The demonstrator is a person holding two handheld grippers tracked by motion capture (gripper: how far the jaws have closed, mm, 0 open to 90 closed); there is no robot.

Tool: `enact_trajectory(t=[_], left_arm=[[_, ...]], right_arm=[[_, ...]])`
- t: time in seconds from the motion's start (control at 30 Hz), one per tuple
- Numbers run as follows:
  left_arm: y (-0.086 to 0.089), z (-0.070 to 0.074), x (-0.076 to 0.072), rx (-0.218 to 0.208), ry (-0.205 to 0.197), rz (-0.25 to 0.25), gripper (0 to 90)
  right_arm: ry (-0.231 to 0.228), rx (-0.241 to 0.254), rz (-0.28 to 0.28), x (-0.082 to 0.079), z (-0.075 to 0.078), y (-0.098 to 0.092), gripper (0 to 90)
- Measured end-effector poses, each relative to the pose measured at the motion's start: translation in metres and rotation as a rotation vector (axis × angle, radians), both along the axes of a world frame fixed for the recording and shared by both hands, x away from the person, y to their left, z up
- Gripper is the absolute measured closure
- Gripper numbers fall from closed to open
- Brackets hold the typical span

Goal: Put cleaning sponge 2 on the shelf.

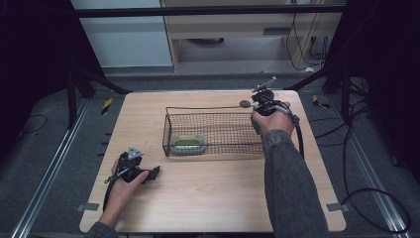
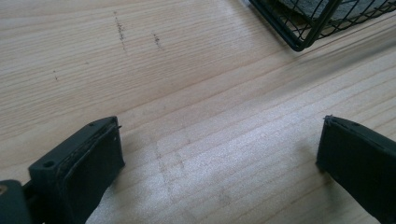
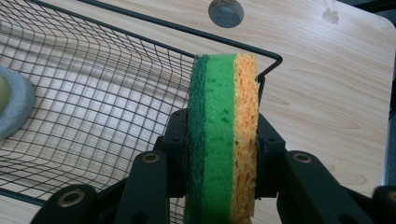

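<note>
**Q:** Tabletop first: what does the pale wooden table [image 1: 198, 198] leave free around each tool?

**A:** Bare wood spreads ahead of and to both sides of the left gripper [image 2: 219, 154], which lies low on the board with its jaws wide apart and nothing between them. The near corner of the black wire-mesh basket [image 2: 303, 32] stands well ahead of it and off to one side. The right gripper [image 3: 223, 154] has open board outside the basket's end, where a small grey round disc [image 3: 226, 12] lies beyond the rim.

**Q:** And the basket itself?

**A:** Its black wire-mesh basket rim [image 3: 224, 41] passes just behind the held piece, with the corner post close beside the orange face. At the far end from this gripper, a grey-rimmed oval dish with a green centre [image 1: 187, 144] occupies the floor; the mesh floor directly below and ahead of the jaws is unoccupied.

**Q:** What is held?

**A:** A rectangular sponge, dark green scouring layer, bright green middle, orange foam back [image 3: 223, 130], stands on edge with the right jaws clamped on its two broad faces, poised at the basket's end.

**Q:** Which step is this, by judgement?

**A:** Placement into the basket appears under way. The next move calls for lowering the sponge inside the end wire, keeping its orange face off the corner post, then parting the jaws once it rests on the mesh.
</note>
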State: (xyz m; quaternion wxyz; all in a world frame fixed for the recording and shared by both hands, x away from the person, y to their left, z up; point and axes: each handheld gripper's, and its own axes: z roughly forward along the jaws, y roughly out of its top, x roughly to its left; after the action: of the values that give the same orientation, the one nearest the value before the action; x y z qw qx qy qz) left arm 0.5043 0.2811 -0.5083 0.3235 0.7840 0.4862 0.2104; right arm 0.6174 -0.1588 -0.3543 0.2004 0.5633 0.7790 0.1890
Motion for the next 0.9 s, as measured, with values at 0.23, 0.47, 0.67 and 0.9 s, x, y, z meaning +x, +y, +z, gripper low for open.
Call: enact_trajectory(t=[0.23, 0.47, 0.67, 0.9], left_arm=[[0.0, 0.0, 0.0, 0.0, 0.0, 0.0, 0.0], [0.0, 0.0, 0.0, 0.001, 0.0, -0.001, 0.0], [0.0, 0.0, 0.0, 0.001, 0.0, -0.002, 0.0], [0.0, 0.0, 0.0, 0.002, 0.0, -0.003, 0.0]], right_arm=[[0.012, -0.006, -0.005, 0.0, -0.009, -0.005, 65.2], [0.023, -0.017, -0.003, 0.001, -0.015, -0.005, 65.1], [0.033, -0.024, -0.004, 0.003, -0.02, -0.004, 65.1], [0.05, -0.033, -0.002, 0.005, -0.029, -0.001, 65.1]])
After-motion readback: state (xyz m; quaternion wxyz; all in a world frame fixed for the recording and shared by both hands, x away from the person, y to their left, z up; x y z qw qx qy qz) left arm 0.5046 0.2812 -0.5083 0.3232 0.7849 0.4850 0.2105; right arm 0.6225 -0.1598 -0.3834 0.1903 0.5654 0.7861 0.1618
